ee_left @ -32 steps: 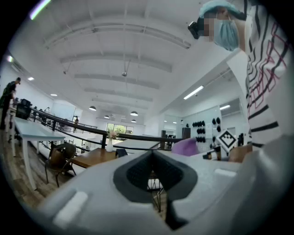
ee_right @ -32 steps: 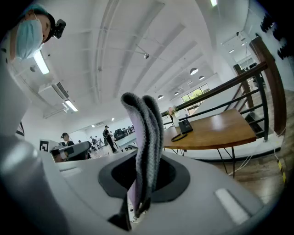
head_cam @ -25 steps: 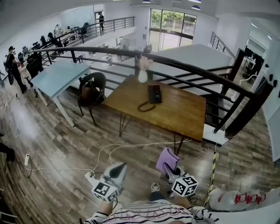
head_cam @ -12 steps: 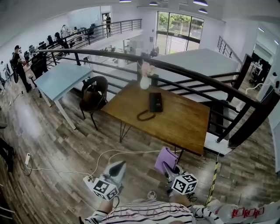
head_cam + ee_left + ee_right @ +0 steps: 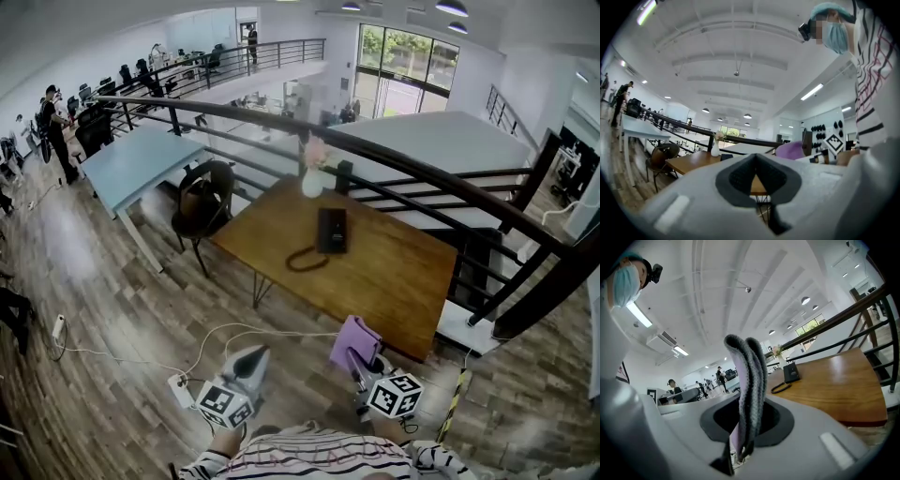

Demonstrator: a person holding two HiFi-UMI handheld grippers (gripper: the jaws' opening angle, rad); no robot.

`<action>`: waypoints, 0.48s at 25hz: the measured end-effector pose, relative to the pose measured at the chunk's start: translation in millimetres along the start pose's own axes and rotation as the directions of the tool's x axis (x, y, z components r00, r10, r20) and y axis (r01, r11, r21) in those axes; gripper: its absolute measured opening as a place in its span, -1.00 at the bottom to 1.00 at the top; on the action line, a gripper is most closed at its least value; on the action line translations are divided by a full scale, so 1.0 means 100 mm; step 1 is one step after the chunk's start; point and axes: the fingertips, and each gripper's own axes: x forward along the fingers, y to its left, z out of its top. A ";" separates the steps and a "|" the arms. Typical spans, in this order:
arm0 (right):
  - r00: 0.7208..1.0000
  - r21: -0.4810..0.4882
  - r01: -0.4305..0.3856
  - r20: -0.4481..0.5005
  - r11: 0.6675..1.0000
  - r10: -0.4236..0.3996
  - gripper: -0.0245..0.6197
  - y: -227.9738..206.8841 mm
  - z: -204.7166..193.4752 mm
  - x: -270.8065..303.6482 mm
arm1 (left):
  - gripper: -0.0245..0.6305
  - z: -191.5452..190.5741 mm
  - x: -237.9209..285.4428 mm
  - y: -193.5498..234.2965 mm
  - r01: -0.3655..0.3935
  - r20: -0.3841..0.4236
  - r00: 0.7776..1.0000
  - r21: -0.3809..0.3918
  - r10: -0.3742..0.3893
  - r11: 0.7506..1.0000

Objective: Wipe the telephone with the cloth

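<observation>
The black telephone (image 5: 331,230) lies on the wooden table (image 5: 403,272) ahead of me, its coiled cord (image 5: 302,259) looped toward the near-left side. In the right gripper view the telephone (image 5: 791,372) shows far off on the table (image 5: 834,380). My right gripper (image 5: 360,364) is held low near my body, short of the table's near corner, and is shut on a folded purple-grey cloth (image 5: 354,341) that stands up between the jaws (image 5: 748,380). My left gripper (image 5: 247,367) is beside it, shut with nothing in it (image 5: 756,157).
A white vase with flowers (image 5: 313,181) stands at the table's far edge. A black chair with a brown bag (image 5: 202,199) and a light blue table (image 5: 131,162) are to the left. A black railing (image 5: 441,178) runs behind. A white cable and power strip (image 5: 178,384) lie on the floor.
The view has moved forward and the table sits slightly nearer and lower in the frame. Both grippers keep their pose, with the cloth still held in the right one.
</observation>
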 end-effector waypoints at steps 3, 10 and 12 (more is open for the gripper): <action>1.000 0.009 -0.003 -0.018 1.000 0.003 -0.75 -0.19 0.04 0.11 | -0.92 -0.06 0.15 0.03 -0.024 -0.010 1.000 -0.019 0.024 1.000; 0.999 0.033 -0.017 -0.050 0.999 0.019 -0.75 -0.38 0.09 0.55 | -0.92 -0.13 0.38 0.40 -0.060 -0.023 0.998 -0.045 0.059 0.997; 0.999 0.031 -0.013 -0.049 0.999 0.014 -0.75 -0.42 0.14 0.70 | -0.92 -0.14 0.48 0.56 -0.059 -0.026 0.998 -0.052 0.057 0.997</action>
